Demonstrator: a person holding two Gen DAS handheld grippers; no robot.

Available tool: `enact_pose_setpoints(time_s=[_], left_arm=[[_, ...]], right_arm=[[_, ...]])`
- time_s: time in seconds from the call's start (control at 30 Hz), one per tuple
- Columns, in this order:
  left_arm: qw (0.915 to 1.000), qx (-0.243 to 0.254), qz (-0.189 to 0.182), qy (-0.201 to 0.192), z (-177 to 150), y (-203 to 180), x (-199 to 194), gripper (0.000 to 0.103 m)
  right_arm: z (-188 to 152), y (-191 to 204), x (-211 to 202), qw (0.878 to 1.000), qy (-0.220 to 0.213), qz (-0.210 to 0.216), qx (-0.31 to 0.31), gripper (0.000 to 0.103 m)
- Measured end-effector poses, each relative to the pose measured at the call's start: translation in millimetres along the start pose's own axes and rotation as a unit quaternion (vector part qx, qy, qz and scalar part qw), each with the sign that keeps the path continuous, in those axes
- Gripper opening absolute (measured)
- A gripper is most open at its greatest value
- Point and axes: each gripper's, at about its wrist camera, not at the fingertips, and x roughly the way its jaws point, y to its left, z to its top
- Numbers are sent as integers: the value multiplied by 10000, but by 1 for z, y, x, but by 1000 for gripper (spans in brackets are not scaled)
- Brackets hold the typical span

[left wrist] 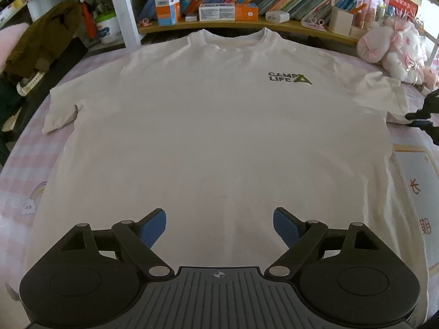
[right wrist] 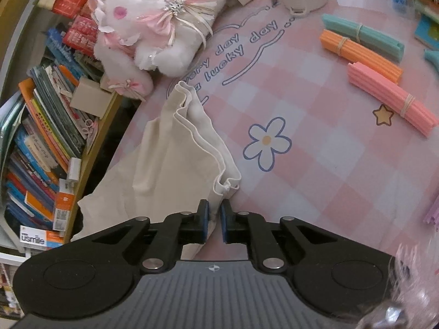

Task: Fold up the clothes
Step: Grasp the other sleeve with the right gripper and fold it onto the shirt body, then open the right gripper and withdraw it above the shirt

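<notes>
A white shirt (left wrist: 208, 126) lies spread flat on the desk (left wrist: 16, 181), which has a pink checked cover. The front faces up, with the collar far away by the bookshelf (left wrist: 247, 24) and the bottom edge near the left claw (left wrist: 219, 226). Both sleeves stick out to the sides. No fold shows in the body of the shirt.

The left claw hangs over the bottom part of the shirt. It is wide apart and holds nothing.

The right claw (right wrist: 214, 219) is at the shirt's right sleeve (right wrist: 186, 142). Its fingers are close together, with only a thin gap. The sleeve edge runs down between them, so it looks like the claw is pinching or about to pinch the cloth. I cannot tell if the grip is tight. The sleeve is bunched and wavy near a plush toy (right wrist: 153, 24).

So the shirt is laid out flat, and the folding looks like it is mostly still to do. The sleeves and the body all lie open.
</notes>
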Motion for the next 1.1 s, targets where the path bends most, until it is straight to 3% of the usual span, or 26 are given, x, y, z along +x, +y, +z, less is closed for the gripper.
enact_pose_setpoints(time_s=[0.07,0.23,0.37,0.43,0.6,0.63,0.7,0.77,0.83,0.87,0.93,1.1], left_arm=[[10000,-54,-39,-35,2,9,2,88],[9998,-135,-122,-103,6,33,3,88],[9995,-248,-143,-111,7,57,3,88],[9993,-341,-143,-110,5,70,3,88],[9981,-589,-129,-100,0,101,4,88],[9978,-642,-139,-81,-1,106,5,88],[9971,-742,-166,-33,-3,114,7,88],[9965,-815,-197,21,-4,120,9,88],[9964,-827,-206,35,-5,124,9,88],[9964,-818,-210,46,-5,124,10,88],[9965,-801,-228,76,-4,125,11,88],[9971,-677,-340,86,-1,120,16,88]], right_arm=[[-2,5,0,9999,-77,-98,-90,8],[-14,54,-4,9922,-478,-287,-1118,8],[-23,93,-7,9770,-796,-437,-1932,8],[-36,118,-5,9631,-944,-484,-2472,8],[-105,181,11,8957,-1035,-285,-4315,8],[-125,188,17,8749,-878,-197,-4759,8],[-167,194,36,8233,-163,14,-5673,8],[-195,189,51,7978,417,34,-6015,13],[-210,180,58,7920,671,-29,-6068,21],[-217,175,59,7913,727,-34,-6071,34],[-220,169,52,7970,696,116,-5998,45],[-212,168,31,8128,585,301,-5788,45]])
